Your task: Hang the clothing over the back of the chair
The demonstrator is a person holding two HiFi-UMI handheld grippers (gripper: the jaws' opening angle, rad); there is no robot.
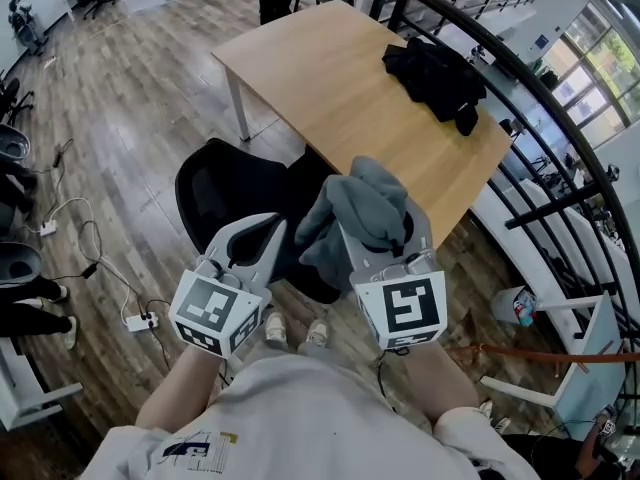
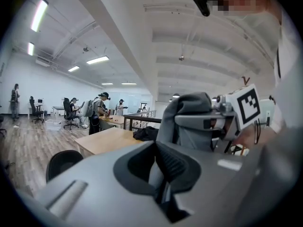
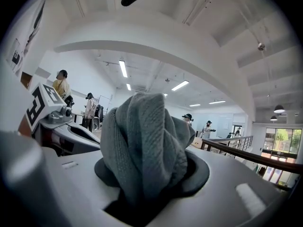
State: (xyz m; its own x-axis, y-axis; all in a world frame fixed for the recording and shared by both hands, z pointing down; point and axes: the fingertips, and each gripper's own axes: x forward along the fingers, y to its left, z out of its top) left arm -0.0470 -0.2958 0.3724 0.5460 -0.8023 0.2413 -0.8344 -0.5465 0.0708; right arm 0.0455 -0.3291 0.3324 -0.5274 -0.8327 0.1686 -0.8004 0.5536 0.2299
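The right gripper [image 1: 382,233] is clamping a bunched fold of the grey clothing [image 1: 360,206], holding it above the black chair [image 1: 222,193] for draping over its back; the left gripper [image 1: 276,230], jaws together and seemingly empty, is hovering above the chair too, likely to spread the fabric

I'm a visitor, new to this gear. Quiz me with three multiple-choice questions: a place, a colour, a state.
1. Where does the black clothing lie? A in a drawer; B on the wooden table; C on a shelf.
2. The garment in the right gripper is: A red; B white; C grey.
3. The right gripper is: A shut on the garment; B open, empty; C out of view.
Answers: B, it lies on the tabletop; C, its knit looks grey; A, fabric bunches between its jaws.
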